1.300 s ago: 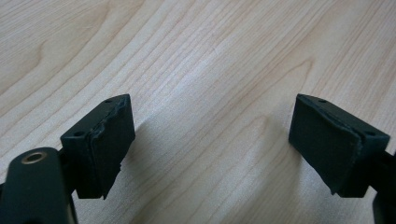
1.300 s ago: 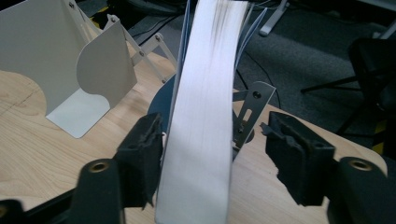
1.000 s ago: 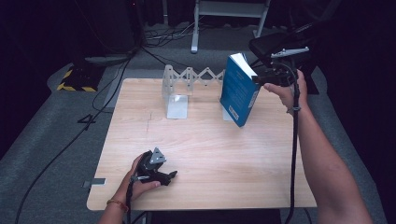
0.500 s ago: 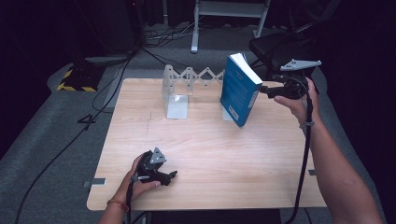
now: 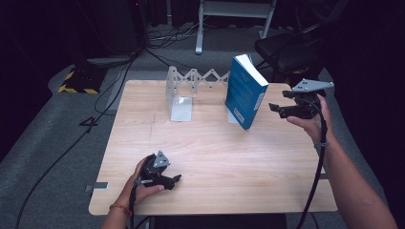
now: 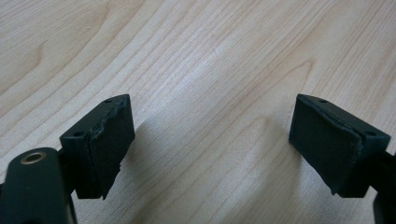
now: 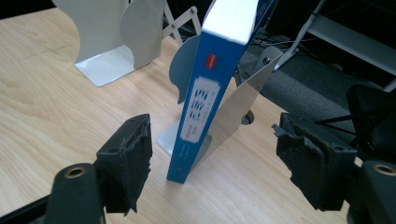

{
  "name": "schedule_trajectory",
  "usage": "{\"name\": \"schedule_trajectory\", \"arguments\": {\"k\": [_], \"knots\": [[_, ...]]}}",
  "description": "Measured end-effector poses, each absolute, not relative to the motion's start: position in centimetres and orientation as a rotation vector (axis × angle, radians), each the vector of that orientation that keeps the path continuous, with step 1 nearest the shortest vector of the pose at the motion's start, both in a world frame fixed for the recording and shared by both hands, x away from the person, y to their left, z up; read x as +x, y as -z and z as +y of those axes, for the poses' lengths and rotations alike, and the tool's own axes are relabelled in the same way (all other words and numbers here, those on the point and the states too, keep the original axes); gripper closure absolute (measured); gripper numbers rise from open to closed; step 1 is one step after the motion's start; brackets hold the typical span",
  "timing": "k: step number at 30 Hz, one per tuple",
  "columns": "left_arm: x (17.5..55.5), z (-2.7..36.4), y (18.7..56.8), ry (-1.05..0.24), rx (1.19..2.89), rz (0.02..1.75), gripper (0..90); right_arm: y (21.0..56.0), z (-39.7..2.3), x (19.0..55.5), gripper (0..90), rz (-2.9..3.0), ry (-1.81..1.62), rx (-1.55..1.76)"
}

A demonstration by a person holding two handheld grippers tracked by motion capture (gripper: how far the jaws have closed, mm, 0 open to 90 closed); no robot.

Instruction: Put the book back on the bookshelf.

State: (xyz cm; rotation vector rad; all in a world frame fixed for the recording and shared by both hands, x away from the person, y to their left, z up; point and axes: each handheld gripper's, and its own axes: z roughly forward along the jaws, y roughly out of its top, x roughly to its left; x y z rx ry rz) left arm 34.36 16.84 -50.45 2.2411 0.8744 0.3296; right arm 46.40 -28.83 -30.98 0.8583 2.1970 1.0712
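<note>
Blue hardcover book with a white label on its spine point(image 5: 245, 93) stands at the far right of the pale wooden worktop point(image 5: 215, 157), tilted, top leaning away from my right tool point(image 5: 278, 109) and resting against a shiny metal bookend plate point(image 7: 243, 100). Bottom edge sits on the worktop.

Key relation: the book is straight ahead of my right tool, near but apart, no contact. In the right gripper view the spine runs nearly upright between the two jaws, slightly left of centre, long axis bottom-to-top with a lean. Jaws are spread wide, wider than the spine's thickness, nothing held.

Left tool point(image 5: 167, 180) rests low at the near left edge of the worktop, well apart from the book. In the left gripper view its jaws are also wide apart, gripping nothing, bare wood point(image 6: 210, 70) under them.

Right hand point(image 5: 310, 121) is clearly the nearer one. White metal bookend point(image 5: 180, 98) with a zigzag extending rack point(image 5: 203, 76) stands to the left of the book, apart from it.

Judgement: any regrasp would go forward along the tool's line, jaws closing across the covers; the lean means a push could tip it further onto the plate.
</note>
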Motion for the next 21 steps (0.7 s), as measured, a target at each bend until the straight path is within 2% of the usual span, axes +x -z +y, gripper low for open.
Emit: {"name": "schedule_trajectory", "arguments": {"k": [5, 21], "knots": [[34.4, 16.8, 50.4, -0.330, 2.241, 0.874, 14.6, 32.8, -29.0, 45.6, 30.2, 2.226, -1.012, 0.837], [34.4, 16.9, 50.4, -0.330, 2.243, 0.872, 14.6, 39.3, -30.8, 43.1, 29.7, 2.307, -0.946, 0.816]]}}
